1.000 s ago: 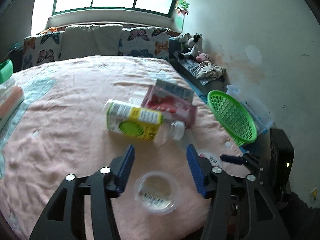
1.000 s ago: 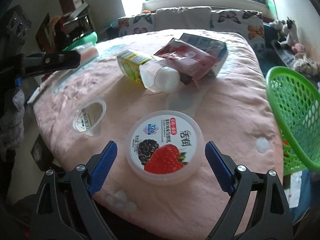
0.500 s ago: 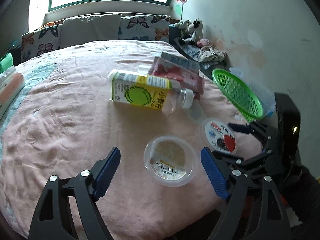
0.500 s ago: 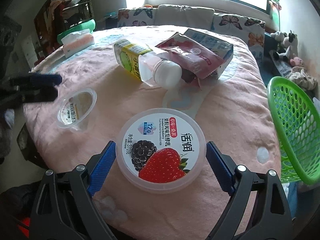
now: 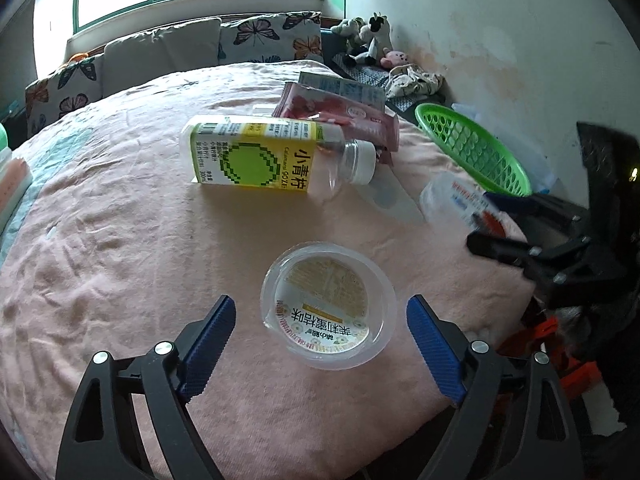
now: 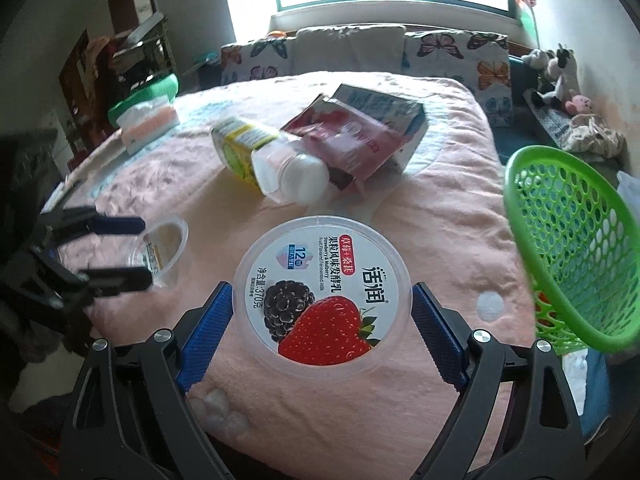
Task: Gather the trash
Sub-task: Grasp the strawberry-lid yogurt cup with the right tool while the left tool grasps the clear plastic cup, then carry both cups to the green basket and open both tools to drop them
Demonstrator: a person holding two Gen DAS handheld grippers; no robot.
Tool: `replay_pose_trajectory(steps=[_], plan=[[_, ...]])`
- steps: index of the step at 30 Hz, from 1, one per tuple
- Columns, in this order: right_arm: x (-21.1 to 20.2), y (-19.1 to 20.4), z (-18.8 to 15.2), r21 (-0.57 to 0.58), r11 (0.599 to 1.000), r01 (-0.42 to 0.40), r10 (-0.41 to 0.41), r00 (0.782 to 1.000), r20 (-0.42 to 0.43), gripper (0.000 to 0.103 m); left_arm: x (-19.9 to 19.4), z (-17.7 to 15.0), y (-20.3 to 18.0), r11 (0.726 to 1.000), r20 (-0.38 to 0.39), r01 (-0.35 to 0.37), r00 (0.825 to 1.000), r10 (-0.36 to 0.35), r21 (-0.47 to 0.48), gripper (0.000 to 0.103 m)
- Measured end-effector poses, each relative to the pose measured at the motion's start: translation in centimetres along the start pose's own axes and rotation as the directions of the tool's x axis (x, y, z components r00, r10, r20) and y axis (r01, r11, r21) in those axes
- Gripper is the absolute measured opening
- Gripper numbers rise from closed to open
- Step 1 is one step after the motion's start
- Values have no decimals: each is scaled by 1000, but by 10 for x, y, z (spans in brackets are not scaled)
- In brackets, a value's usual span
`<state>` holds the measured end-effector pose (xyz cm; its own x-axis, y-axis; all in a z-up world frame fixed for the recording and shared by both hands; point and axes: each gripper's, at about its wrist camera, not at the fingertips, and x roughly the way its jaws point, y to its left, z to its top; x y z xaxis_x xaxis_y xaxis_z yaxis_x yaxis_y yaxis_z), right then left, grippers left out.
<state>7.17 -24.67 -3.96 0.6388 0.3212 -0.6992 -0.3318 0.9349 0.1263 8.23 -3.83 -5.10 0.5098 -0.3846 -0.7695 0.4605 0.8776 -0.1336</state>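
A small clear plastic cup lies on the pink bedspread between the blue fingers of my left gripper. The jaws are opening and the pads stand clear of the cup. In the right wrist view, my right gripper is shut on a round strawberry yogurt tub, with a pad against each side. From the left wrist view the tub looks tilted and blurred. A yellow-labelled bottle, a red pouch and a carton lie further back.
A green mesh basket sits at the bed's right edge, close to the wall. Butterfly pillows line the far side under the window. A tissue pack rests at the far left, and stuffed toys at the far right corner.
My left gripper has sunk toward the clear cup with its jaws spreading wider, so the cup now lies between the fingers. My right gripper has closed onto the yogurt tub and tipped it up.
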Motion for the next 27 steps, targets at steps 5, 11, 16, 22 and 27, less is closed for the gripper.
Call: replay_pose_trajectory(steps=[5,11,16,22,27], plan=[[-12,-13,2,35,999,23,-24,999,27,88,10,1,-5,999,-5,-31,1000,31,30,84],[-24,-29,2,86,995,44,-48,997,52,88,16,2,-5,1000,-12,-25,1000,25,12,67],[-33,-47,1,138,989,54,-64,995,70,88,12,4,-12,999,10,-33,999,33,30,66],[-49,-77,3,213,974,80,-103,990,97,88,2,16,-20,999,36,-15,999,14,33,66],[-61,-119,4,302,946,114,-151,983,101,88,-3,39,-35,998,71,14,997,-18,59,66]])
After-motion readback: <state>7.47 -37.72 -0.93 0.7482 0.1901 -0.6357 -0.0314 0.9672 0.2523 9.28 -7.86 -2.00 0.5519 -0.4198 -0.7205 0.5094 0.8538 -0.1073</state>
